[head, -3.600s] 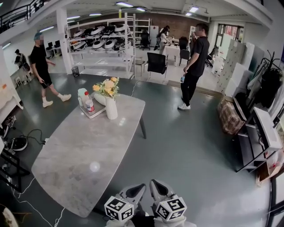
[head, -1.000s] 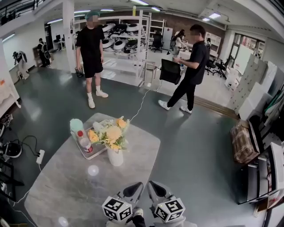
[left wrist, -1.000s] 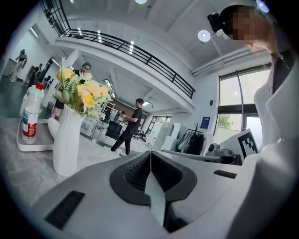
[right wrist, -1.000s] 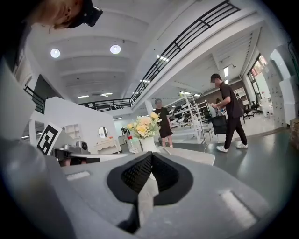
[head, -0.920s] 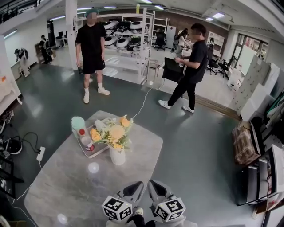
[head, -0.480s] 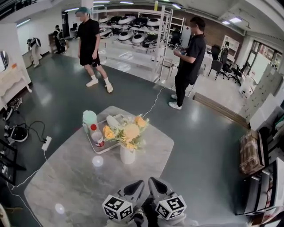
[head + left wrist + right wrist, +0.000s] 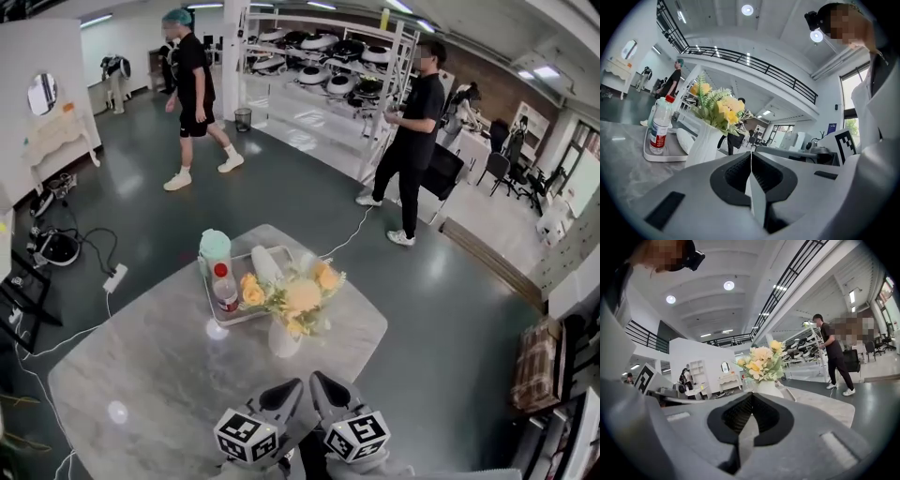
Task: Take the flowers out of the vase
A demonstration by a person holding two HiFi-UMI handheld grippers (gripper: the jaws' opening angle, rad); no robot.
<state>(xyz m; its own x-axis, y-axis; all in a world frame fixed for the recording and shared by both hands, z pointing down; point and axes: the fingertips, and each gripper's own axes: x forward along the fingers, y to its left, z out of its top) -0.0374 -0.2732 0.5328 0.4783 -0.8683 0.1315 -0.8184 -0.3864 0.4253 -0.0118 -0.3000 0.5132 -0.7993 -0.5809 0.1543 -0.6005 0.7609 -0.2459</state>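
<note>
Flowers (image 7: 298, 298) sit in the white vase (image 7: 284, 339) at the lower middle of the head view, on the grey table (image 7: 141, 375) just beside the tray (image 7: 208, 302), and none is out yet. We hold the left gripper (image 7: 286, 392) and right gripper (image 7: 323, 386) side by side at the bottom edge, both with jaws pressed together on nothing. If we pull the stems without steadying the vase it may tip, and closed jaws pushed in would only knock the blooms aside.
</note>
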